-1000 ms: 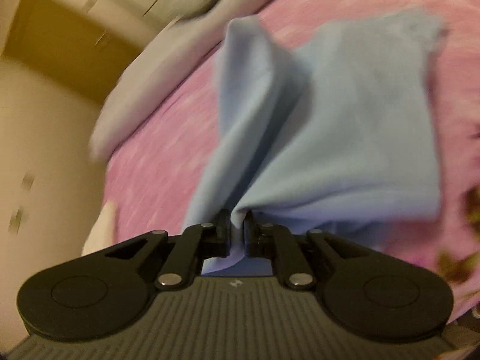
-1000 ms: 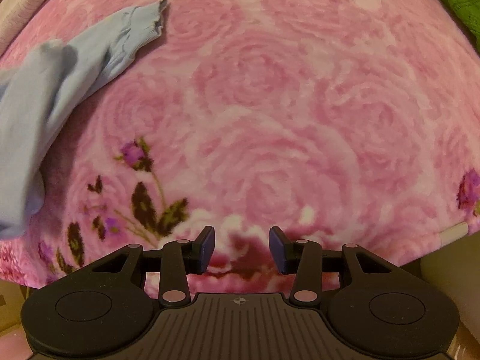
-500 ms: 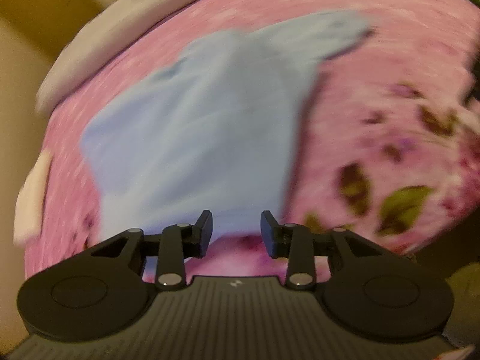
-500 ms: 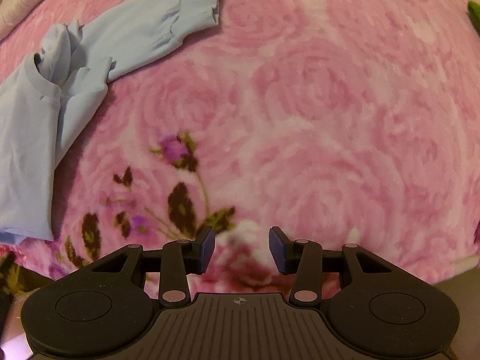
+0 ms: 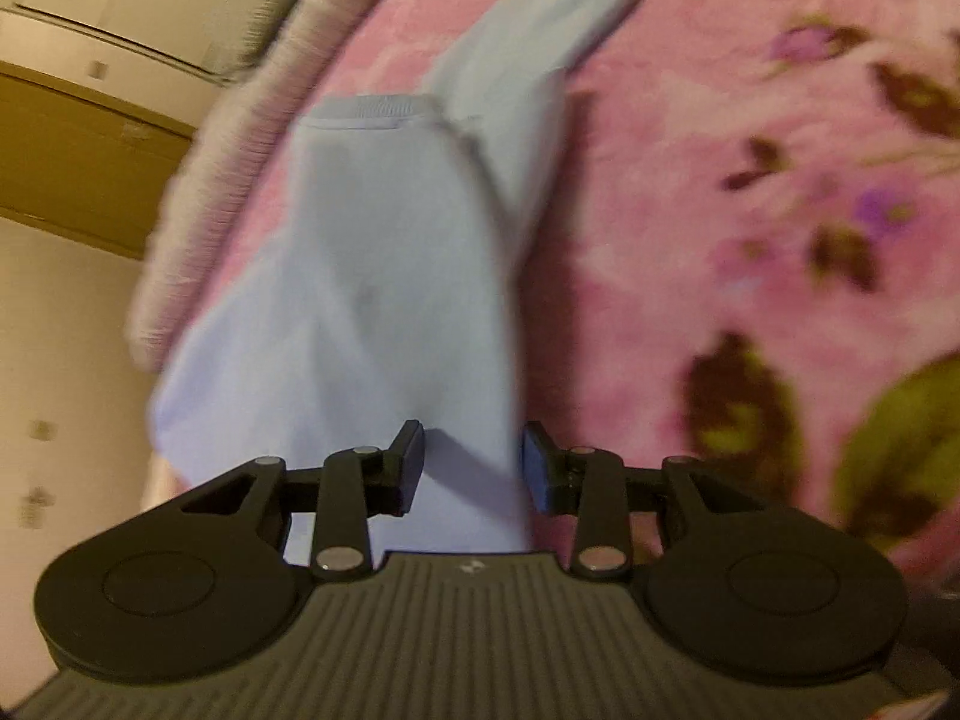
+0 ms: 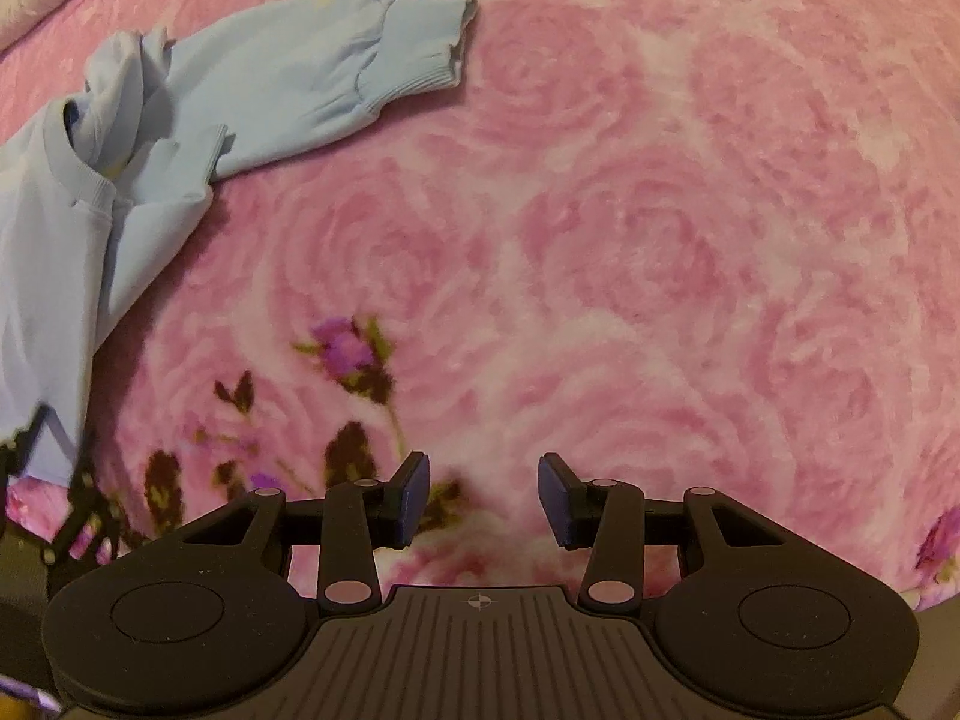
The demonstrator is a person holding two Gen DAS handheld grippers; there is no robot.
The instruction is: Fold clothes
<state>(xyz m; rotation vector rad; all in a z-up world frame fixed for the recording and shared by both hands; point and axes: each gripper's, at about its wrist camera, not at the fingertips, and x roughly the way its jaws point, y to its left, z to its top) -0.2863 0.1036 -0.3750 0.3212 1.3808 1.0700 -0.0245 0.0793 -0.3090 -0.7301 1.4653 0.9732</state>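
Note:
A light blue long-sleeved sweatshirt [image 5: 384,276] lies on the pink rose-patterned blanket [image 5: 690,192], its body folded lengthwise with the hem nearest me. My left gripper [image 5: 471,462] is open just above that hem, cloth showing between the jaws but not clamped. In the right wrist view the sweatshirt [image 6: 90,210] lies at the left with its neckband visible and one sleeve [image 6: 336,72] stretched out to the right, cuff at the end. My right gripper [image 6: 483,495] is open over bare blanket [image 6: 660,240], well to the right of the garment.
A pale fuzzy blanket border [image 5: 240,138] runs along the bed's far edge, with a cream wall and wooden furniture [image 5: 60,168] beyond. Dark floral prints mark the blanket [image 6: 354,360] near me. The left gripper's frame [image 6: 36,480] shows at the right view's left edge.
My left gripper let go of the sweatshirt and opened; the lifted cloth dropped flat onto the blanket. The right gripper shifted, bringing the sleeve and neckband further into view, still open.

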